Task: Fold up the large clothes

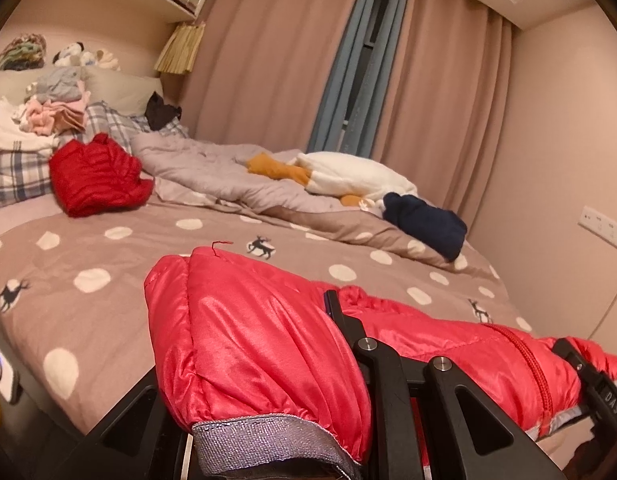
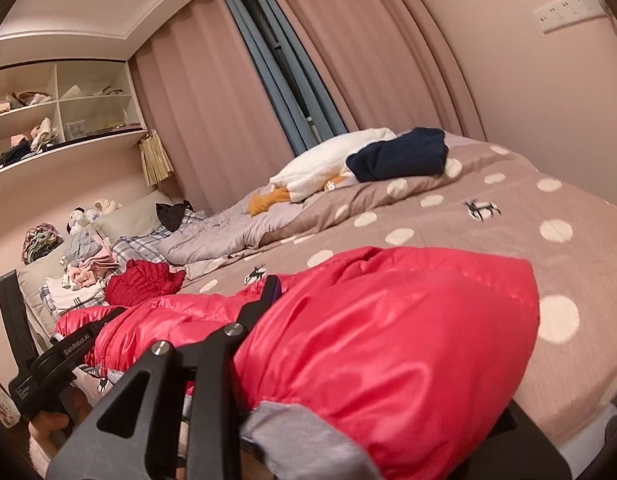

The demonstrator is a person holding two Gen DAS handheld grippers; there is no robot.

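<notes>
Left hand-held gripper [image 1: 292, 320]: jacket fabric bulges between its fingers, one finger tip sticks out past the red cloth, so it is clamped on the red puffer jacket [image 1: 268, 344]. The grey elastic cuff [image 1: 268, 444] hangs nearest the lens.
Right hand-held gripper [image 2: 308, 308]: same picture, fingers buried in the other sleeve of the jacket [image 2: 388, 340], clamped on it, grey cuff [image 2: 292, 436] in front.
Jacket spans between the two grippers, zipper [image 1: 536, 376] running along the middle, at the near edge of the bed, over the polka-dot duvet [image 1: 108, 280] with deer print.
Mid bed: dark red garment [image 1: 96, 178] in a crumpled heap, left side. Navy garment [image 1: 426, 224] on the right, touching a white and orange plush [image 1: 348, 174]. Grey blanket [image 1: 212, 168] bunched between them.
Far: plaid pillow [image 1: 12, 172], mixed clothes pile [image 1: 56, 112], pink curtains [image 1: 268, 60], wall shelves [image 2: 60, 108] holding clutter.
</notes>
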